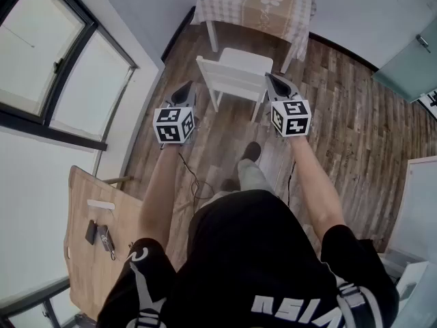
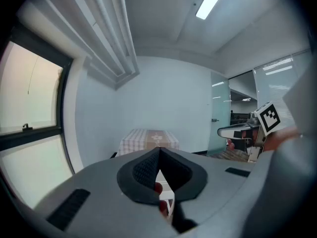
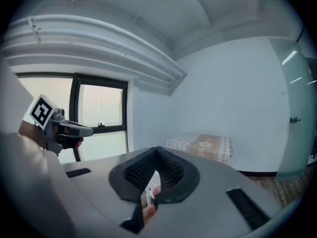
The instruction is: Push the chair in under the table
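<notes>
A white chair (image 1: 235, 74) stands pulled out from a table with a checked cloth (image 1: 256, 5), its backrest toward me. My left gripper (image 1: 188, 85) is shut and holds nothing, just left of the backrest's left end. The right gripper (image 1: 271, 78), also shut and holding nothing, sits by the backrest's right end; whether it touches the chair I cannot tell. In the left gripper view the closed jaws (image 2: 159, 150) point at the table (image 2: 148, 139), and the right gripper (image 2: 242, 131) shows off to the side. In the right gripper view the closed jaws (image 3: 157, 150) face the table (image 3: 200, 145).
A large window (image 1: 48, 60) lines the left wall. A wooden desk (image 1: 82, 251) with small items stands at lower left. A glass door (image 1: 410, 60) and a white cabinet (image 1: 420, 203) are on the right. A cable (image 1: 194, 183) lies on the plank floor by my foot (image 1: 251, 152).
</notes>
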Demonstrator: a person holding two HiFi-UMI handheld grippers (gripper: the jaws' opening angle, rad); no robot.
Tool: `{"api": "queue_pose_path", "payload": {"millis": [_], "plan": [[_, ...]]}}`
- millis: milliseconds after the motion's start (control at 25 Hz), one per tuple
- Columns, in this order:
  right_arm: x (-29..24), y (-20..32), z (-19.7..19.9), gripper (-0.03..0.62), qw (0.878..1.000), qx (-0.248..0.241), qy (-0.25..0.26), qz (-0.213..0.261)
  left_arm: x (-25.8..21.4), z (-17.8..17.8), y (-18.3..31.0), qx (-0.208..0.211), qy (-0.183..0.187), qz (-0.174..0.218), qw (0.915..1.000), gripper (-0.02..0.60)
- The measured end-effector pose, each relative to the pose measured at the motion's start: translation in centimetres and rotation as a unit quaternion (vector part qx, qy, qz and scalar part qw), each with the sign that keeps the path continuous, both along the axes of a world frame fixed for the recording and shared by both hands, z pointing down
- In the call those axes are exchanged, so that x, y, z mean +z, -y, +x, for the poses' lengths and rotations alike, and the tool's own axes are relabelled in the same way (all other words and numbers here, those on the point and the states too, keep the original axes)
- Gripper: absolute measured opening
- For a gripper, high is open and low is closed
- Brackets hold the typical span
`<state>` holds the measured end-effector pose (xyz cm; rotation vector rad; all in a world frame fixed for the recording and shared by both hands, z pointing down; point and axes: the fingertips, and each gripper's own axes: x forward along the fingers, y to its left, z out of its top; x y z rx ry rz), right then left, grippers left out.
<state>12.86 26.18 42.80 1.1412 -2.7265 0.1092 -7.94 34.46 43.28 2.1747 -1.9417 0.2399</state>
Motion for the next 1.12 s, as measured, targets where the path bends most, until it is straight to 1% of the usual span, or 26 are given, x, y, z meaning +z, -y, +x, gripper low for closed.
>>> {"api": "queue_pose_path", "payload": {"millis": [240,400,680,760,840,920,1000,1120], "plan": [[1.2,0.7,-0.5,0.014,1.0,-0.001,-0.002,-0.012,1.1,0.1,0.8,0.005,-0.014,-0.01,0.9998,0.018],[2.5,1.2,-0.9,0.014,0.999,-0.01,-0.003,-0.031,2.1,0.4,1.5,0.01,-0.021,-0.015,0.9996,0.018],[5.3,3.2,-1.6,0.014,0.998,-0.009,-0.005,-0.064,5.1,0.2,3.5,0.012,-0.035,-0.042,0.9984,0.018],[6.1,4.1,-1.8,0.014,0.997,-0.007,-0.006,-0.075,5.9,0.1,4.5,0.01,-0.048,-0.048,0.9976,0.018],[7.1,5.1,-2.1,0.014,0.996,-0.004,-0.01,-0.085,6.8,-0.1,5.6,0.007,-0.069,-0.055,0.9961,0.018],[8.3,6.1,-2.5,0.015,0.995,-0.002,-0.021,-0.094,7.8,-0.3,6.9,0.002,-0.082,-0.063,0.9946,0.018],[9.7,7.0,-2.8,0.015,0.994,-0.004,-0.039,-0.1,9.1,-0.2,8.2,0.003,-0.078,-0.075,0.9941,0.018],[11.6,8.6,-3.4,0.015,0.992,-0.015,-0.067,-0.105,10.7,0.3,10.5,0.021,-0.05,-0.094,0.9941,0.018]]}}
